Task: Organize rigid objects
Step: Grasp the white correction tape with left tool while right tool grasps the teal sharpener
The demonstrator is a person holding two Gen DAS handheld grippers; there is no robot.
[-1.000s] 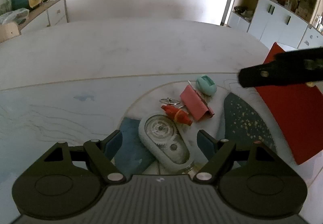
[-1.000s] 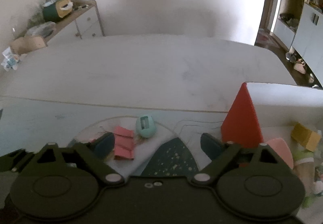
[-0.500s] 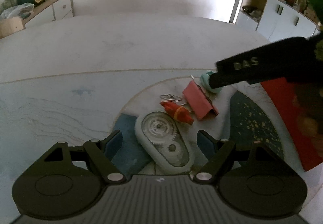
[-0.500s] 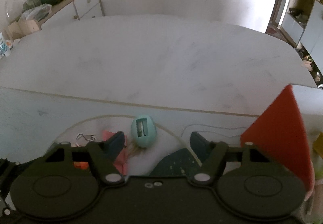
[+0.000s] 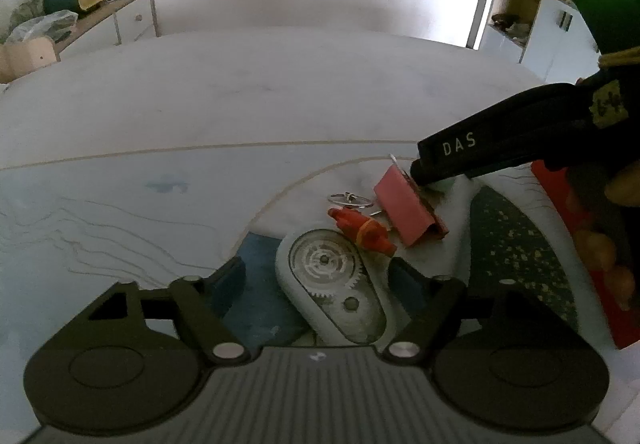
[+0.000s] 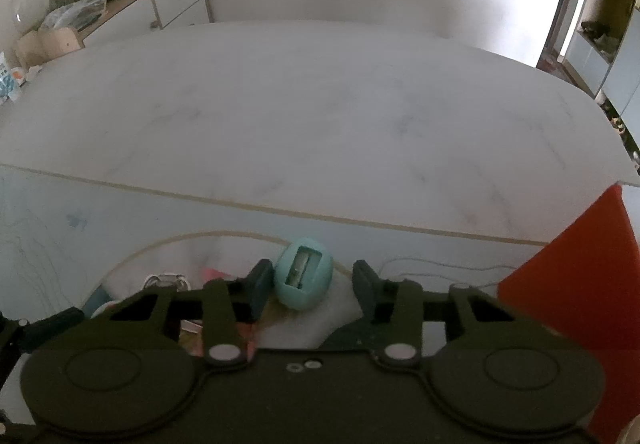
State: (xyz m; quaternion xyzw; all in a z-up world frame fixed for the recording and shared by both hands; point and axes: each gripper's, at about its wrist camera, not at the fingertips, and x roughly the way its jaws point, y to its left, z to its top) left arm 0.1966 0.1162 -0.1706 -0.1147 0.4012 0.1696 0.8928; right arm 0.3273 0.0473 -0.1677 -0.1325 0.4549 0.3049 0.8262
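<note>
Four small items lie unsorted low centre. Right gripper point(image 6: 313, 286), jaws just closing, brackets the teal sharpener point(image 6: 305, 278), left pad touching; left gripper point(image 5: 316, 280) gapes around the gear case point(image 5: 334, 290).

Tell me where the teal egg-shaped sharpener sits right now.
In the right wrist view the teal sharpener lies on the mat between the right gripper fingers, which have been closing, just beyond the pink binder clip.

Right gripper point(image 6: 313, 286) jaws have just been closing around the teal egg-shaped plastic sharpener point(image 6: 305, 278): left pad touches it, right pad stands just clear. Red flat panel point(image 6: 576, 284) right of sharpener; pink clip point(image 6: 214, 275) and metal ring point(image 6: 166, 279) left of it.
</note>
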